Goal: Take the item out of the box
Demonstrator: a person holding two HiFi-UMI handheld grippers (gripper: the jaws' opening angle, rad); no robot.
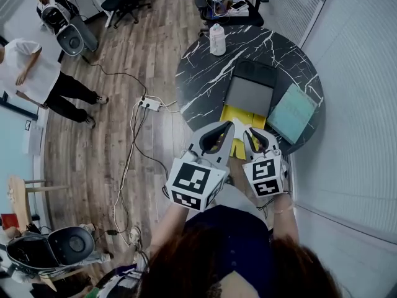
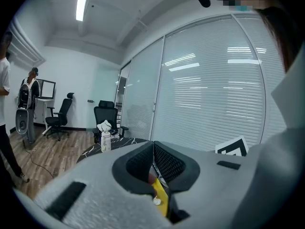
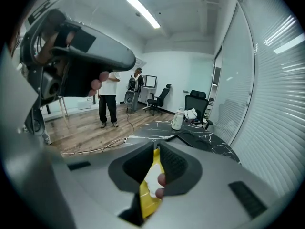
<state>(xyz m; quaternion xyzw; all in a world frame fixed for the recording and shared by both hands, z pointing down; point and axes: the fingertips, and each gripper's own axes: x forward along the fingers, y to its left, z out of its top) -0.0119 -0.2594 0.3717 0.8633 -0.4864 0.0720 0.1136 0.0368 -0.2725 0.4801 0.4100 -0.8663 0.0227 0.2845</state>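
1. The yellow item (image 1: 239, 118) hangs at the 6 o'clock edge of the box (image 1: 249, 95), over the near rim of the tabletop (image 1: 205, 73). It looks clear of the box's grey inside, so I judge the lift-out to be nearly done.
2. The left tool (image 1: 223, 129) is clenched on the item's left part, and the right tool (image 3: 158, 151) is clamped on its right part. I judge that gripping it on two sides keeps a limp, thin thing spread flat so it does not fold.
3. The item reads as a slim, glossy packet or sheet. It is bright yellow, and a white patch shows in the right gripper view.
4. The tools' pads are dark and ribbed, and their shells are pale grey.
5. The box is shallow and rectangular, with a matt grey floor and a black flap at its 12 o'clock end.
6. A teal pad (image 1: 291, 113) lies flat at 3 o'clock of the box, and a white bottle (image 1: 217, 40) stands at 11 o'clock.
7. The tabletop is round, black and white-veined like marble.
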